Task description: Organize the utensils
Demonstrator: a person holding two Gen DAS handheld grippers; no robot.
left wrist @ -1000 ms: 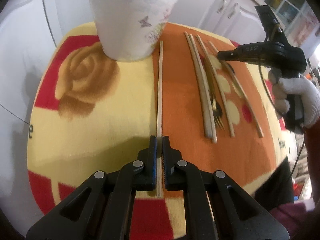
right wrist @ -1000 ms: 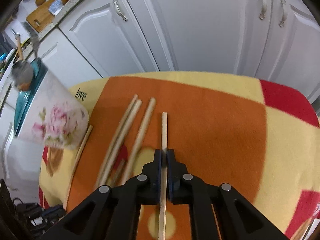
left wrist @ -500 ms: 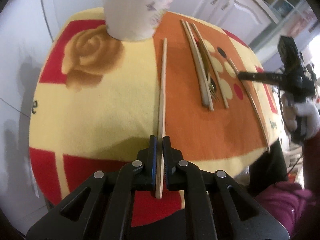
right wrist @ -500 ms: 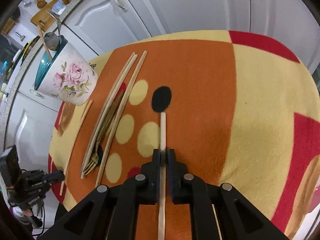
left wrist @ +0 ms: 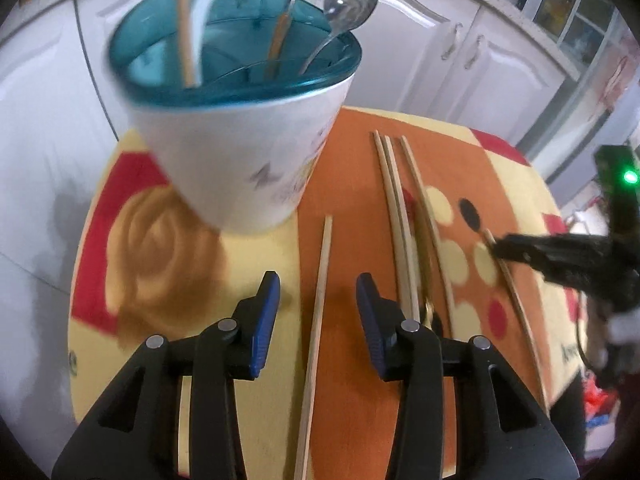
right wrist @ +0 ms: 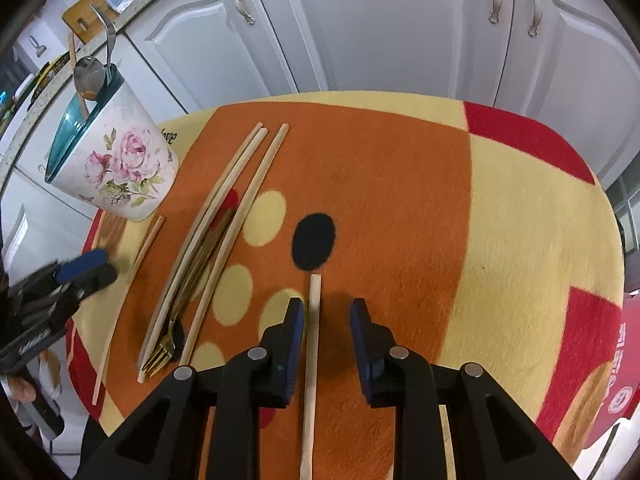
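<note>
On the fleecy blanket (right wrist: 520, 208), both claws' jaws have just been opening around slim wooden chopsticks.

The word "love" is showing in dark letters on the yellow edge of the patterned cloth (right wrist: 400, 184) just beside the floral utensil holder (right wrist: 116, 168), while white characters and a round emblem on a red sign (right wrist: 624, 376) at the right edge are staying too small to read.

left tool (left wrist: 318, 318): black arms, blue pads, silver screws | right tool (right wrist: 324, 336): same
</note>
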